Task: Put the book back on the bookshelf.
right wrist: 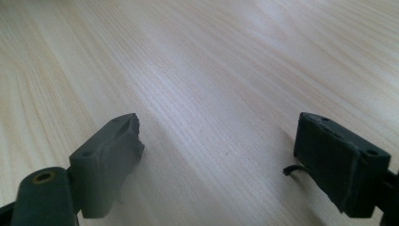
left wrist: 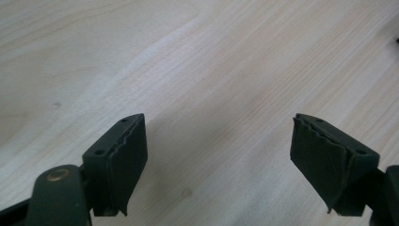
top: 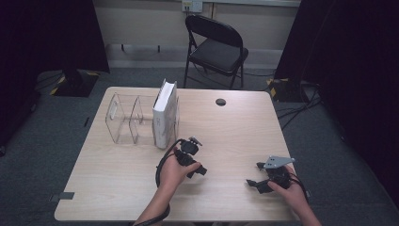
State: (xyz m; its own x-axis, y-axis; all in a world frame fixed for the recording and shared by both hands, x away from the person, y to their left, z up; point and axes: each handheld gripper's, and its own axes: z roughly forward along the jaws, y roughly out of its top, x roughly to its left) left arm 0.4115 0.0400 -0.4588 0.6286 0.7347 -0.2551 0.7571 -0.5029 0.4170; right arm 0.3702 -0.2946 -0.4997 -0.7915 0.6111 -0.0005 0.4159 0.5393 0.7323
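Note:
A white book stands upright in a clear plastic file holder at the table's left back. My left gripper hovers low over the table's middle, right of and nearer than the book, its jaws pointing right. In the left gripper view the left gripper is open with only bare wood between the fingers. My right gripper sits near the front right of the table, pointing left. In the right gripper view the right gripper also stands open and holds nothing.
The light wooden table has a black cable hole at its back middle. A black folding chair stands beyond the table. Dark curtains hang at both sides, and cables lie on the grey floor at the right.

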